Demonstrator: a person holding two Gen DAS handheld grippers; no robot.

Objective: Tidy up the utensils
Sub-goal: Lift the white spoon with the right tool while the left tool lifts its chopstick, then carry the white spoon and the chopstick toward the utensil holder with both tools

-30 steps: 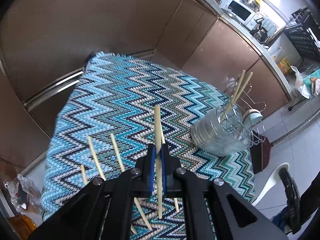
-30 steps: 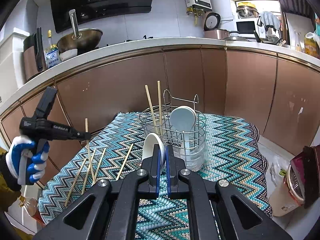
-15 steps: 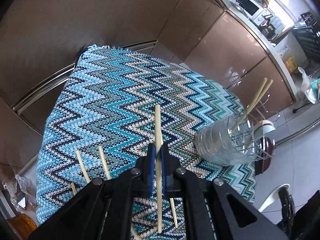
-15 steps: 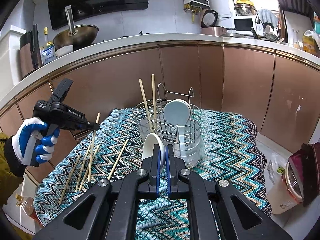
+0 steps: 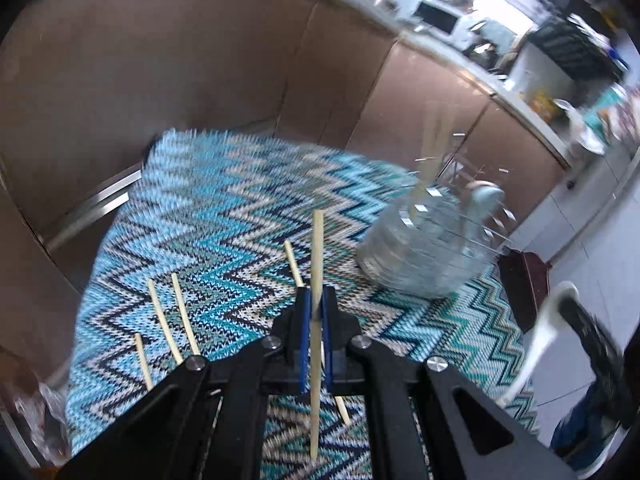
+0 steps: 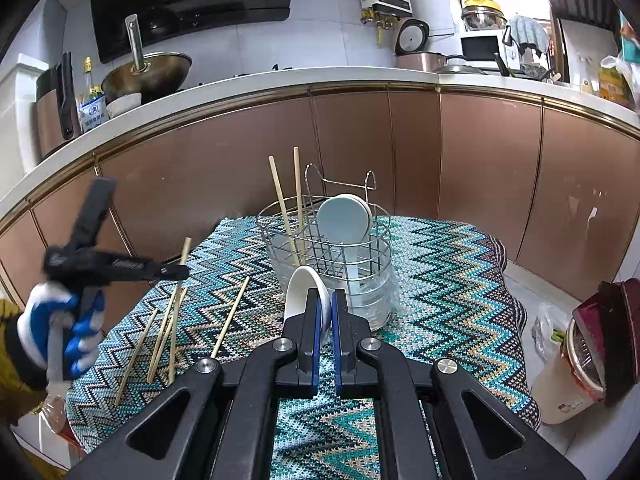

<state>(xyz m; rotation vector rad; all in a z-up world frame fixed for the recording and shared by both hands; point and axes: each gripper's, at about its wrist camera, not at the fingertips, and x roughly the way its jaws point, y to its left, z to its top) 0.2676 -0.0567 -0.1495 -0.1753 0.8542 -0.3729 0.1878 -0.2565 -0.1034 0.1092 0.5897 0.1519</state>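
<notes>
My left gripper (image 5: 315, 308) is shut on a pale wooden chopstick (image 5: 317, 248) that stands up between the blue pads. It hovers over the left part of the zigzag cloth (image 5: 224, 216). In the right wrist view the left gripper (image 6: 178, 272) and its chopstick (image 6: 185, 250) are left of the wire utensil basket (image 6: 360, 256). The basket (image 5: 428, 256) holds two chopsticks (image 6: 285, 208) and a light blue spoon (image 6: 344, 220). My right gripper (image 6: 325, 304) is shut on a white spoon (image 6: 302, 292), just in front of the basket. Several loose chopsticks (image 6: 230, 322) lie on the cloth.
Brown cabinet fronts (image 6: 480, 184) wrap closely around the far and left sides of the cloth-covered table. A blue and white gloved hand (image 6: 60, 328) holds the left gripper. A tall container with a dark red lid (image 6: 580, 360) stands on the floor at the right.
The left gripper has swung and rolled with its chopstick over the cloth, and its view is now blurred. The right gripper and its spoon have stayed where they were.
</notes>
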